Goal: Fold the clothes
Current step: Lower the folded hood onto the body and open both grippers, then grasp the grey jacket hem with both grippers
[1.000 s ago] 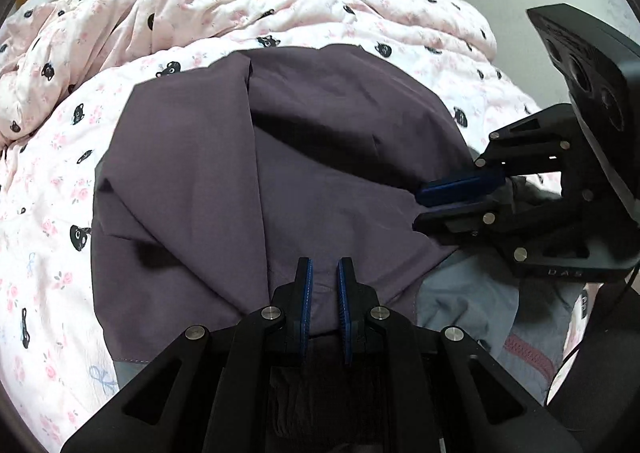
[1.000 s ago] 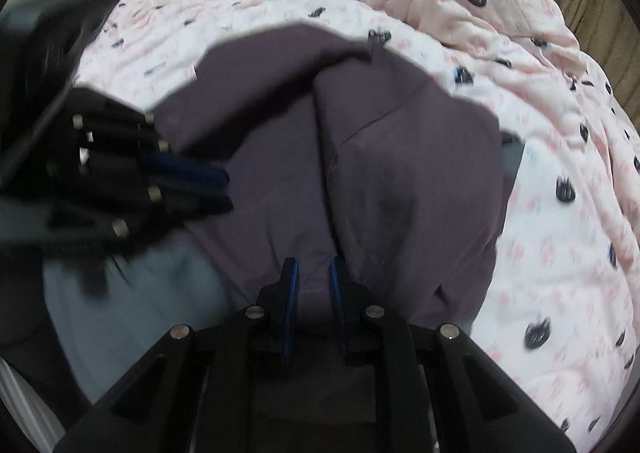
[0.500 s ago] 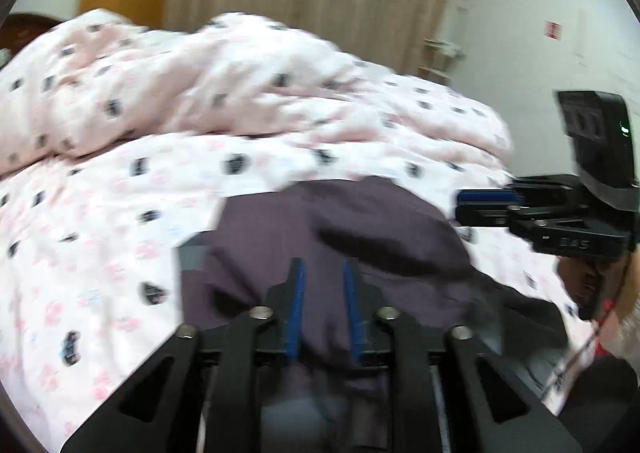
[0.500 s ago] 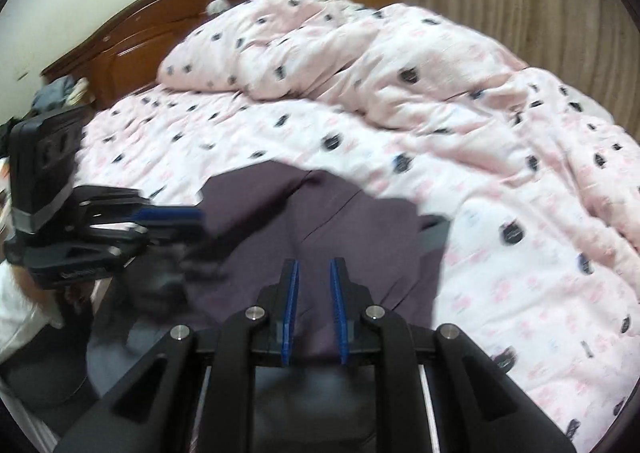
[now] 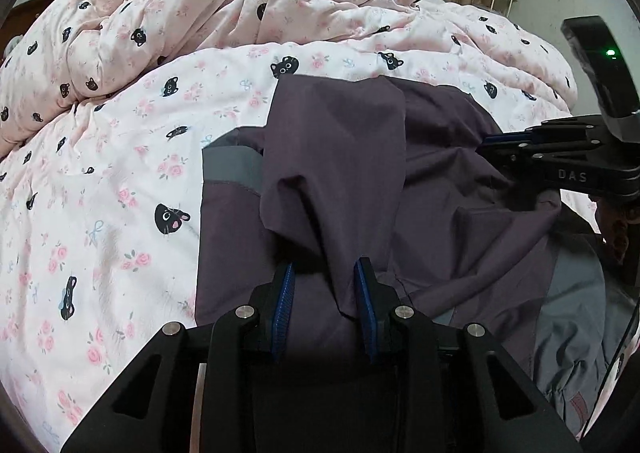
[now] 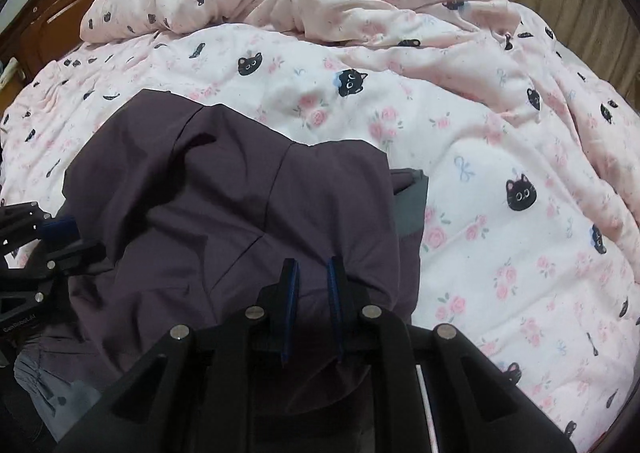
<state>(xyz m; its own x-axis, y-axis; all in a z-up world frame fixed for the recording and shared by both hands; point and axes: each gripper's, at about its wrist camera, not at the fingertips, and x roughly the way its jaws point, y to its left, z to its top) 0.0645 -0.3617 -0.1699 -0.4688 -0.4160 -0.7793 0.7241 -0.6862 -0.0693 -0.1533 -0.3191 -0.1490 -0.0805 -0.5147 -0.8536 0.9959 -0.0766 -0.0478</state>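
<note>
The purple garment lies partly doubled at the duvet's near edge. The left gripper and right gripper each stand parted, cloth between the fingers, apparently placed to flatten the fold.

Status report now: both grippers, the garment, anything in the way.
Left gripper open over purple garment. Right gripper open, fabric between fingers. Garment on cat-print duvet. Nothing in the way.
</note>
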